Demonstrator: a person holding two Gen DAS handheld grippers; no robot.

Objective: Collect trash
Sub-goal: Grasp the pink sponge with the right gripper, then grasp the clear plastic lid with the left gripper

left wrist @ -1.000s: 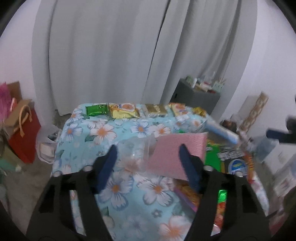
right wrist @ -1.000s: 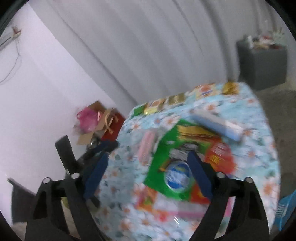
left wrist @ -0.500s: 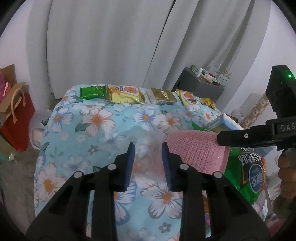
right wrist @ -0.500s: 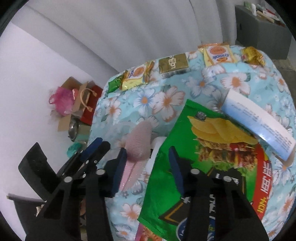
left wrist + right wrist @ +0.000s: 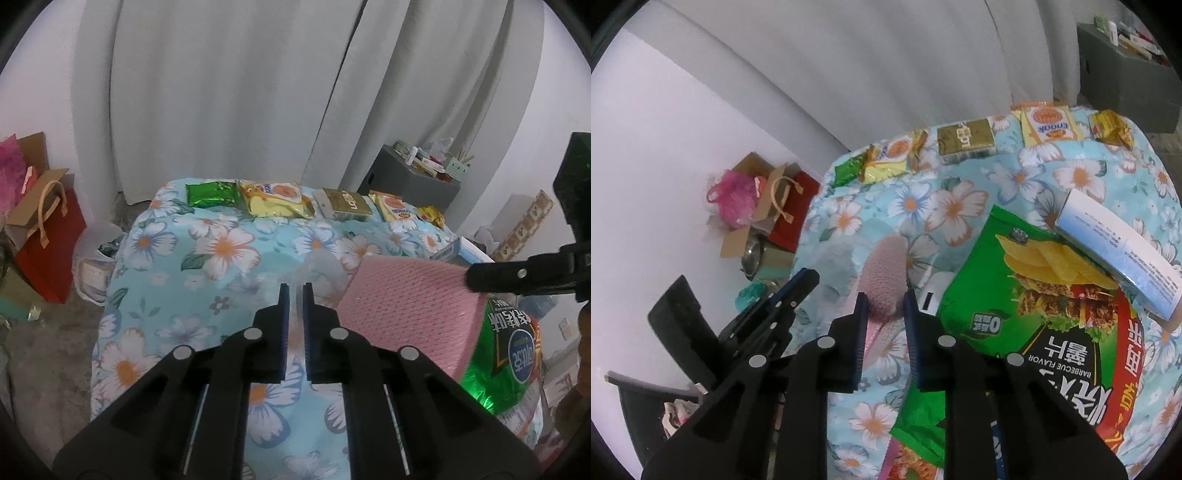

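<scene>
Left hand-held gripper [image 5: 294, 293]: fingers nearly together, pinching a clear plastic wrapper [image 5: 317, 267] that lies on the table; the film shows in the narrow gap between the pads.
Right hand-held gripper [image 5: 884, 306]: fingers drawn in on the near end of a pink textured foam sheet [image 5: 886, 271], which they clamp edge-on.
Pink textured foam sheet, left view: [image 5: 410, 304] a broad pink slab just right of the left hand-held gripper, with the right hand-held gripper's black finger [image 5: 517, 275] reaching onto its upper right corner.
Clear plastic wrapper: crumpled and see-through, beside the pink sheet's left edge; in the right wrist view it is only a faint sheen and hard to make out.
Table [image 5: 177, 266]: covered by a light blue cloth with white and orange flowers.
Green chip bag [image 5: 1027, 295]: large, barbecue flavour, lying flat just right of the pink sheet.
White and blue box [image 5: 1119, 251]: long, resting on the chip bag's far right corner.
Far edge row: a green foil packet [image 5: 210, 194], a yellow snack packet [image 5: 275, 197], a gold box [image 5: 345, 203], a second yellow snack packet [image 5: 395, 208] and a small yellow wrapper [image 5: 430, 215], side by side.
Floor left of the table: a red paper bag [image 5: 48, 240] with tan handles, and a pink plastic bag [image 5: 733, 197] by an open carton.
Backdrop: grey curtains [image 5: 258, 92]; a dark grey cabinet [image 5: 410, 181] with small items on top.
</scene>
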